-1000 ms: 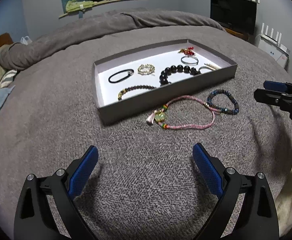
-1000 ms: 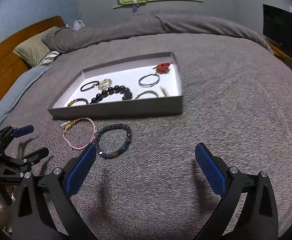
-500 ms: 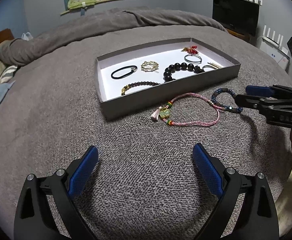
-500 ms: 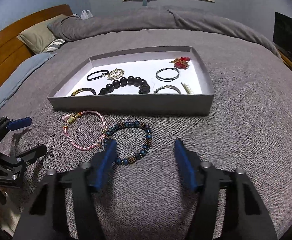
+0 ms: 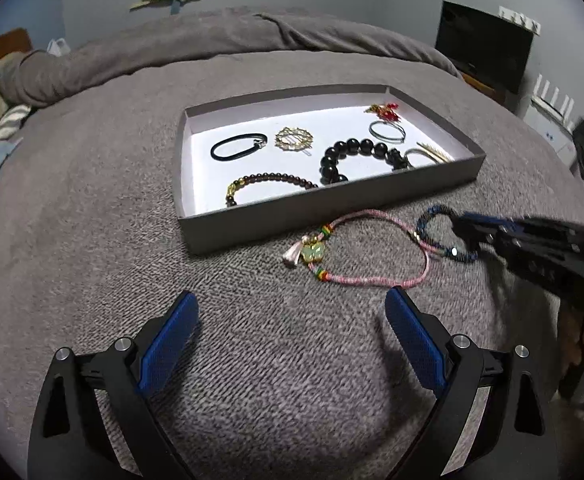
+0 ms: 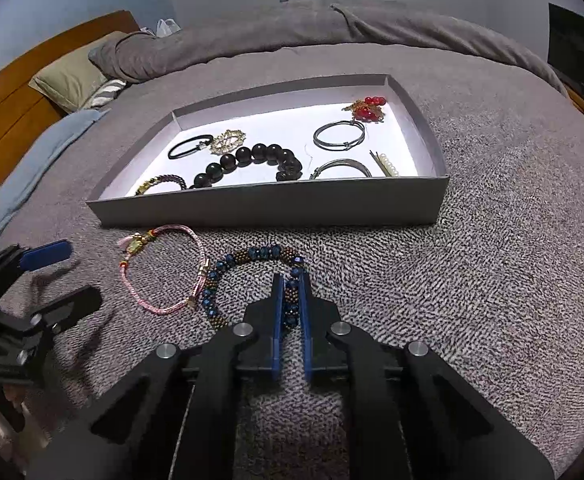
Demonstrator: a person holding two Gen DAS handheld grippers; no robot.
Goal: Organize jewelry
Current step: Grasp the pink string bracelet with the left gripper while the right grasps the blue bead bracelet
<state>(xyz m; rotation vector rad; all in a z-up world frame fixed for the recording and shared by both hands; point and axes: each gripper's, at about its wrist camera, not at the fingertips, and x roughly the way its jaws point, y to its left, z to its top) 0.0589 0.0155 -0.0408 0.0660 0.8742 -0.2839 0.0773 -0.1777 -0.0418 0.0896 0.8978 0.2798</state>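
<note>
**Right hand-held gripper clamped on the blue beaded bracelet in front of the tray**

The right hand-held gripper (image 6: 290,280) has its two blue pads drawn together on the near side of the blue beaded bracelet (image 6: 251,256), which lies flat on the grey bed cover (image 6: 492,280) just in front of the tray's near wall. The beads show between the pads. Touching the bracelet's left side is a pink cord bracelet (image 6: 159,268) with a small green charm and tassel, also on the cover outside the tray.

The grey tray (image 6: 271,208) sits toward the middle of the bed and holds a black hair tie (image 6: 189,147), a gold brooch (image 6: 227,141), a large black bead bracelet (image 6: 251,160), a brown bead bracelet (image 6: 159,184), two silver bangles (image 6: 339,135), a red ornament (image 6: 368,110) at the far right corner and a gold hair pin (image 6: 386,165).

The left hand-held gripper (image 5: 287,344) hovers over bare cover nearer the bed's front edge, its pads wide apart and holding nothing.
</note>
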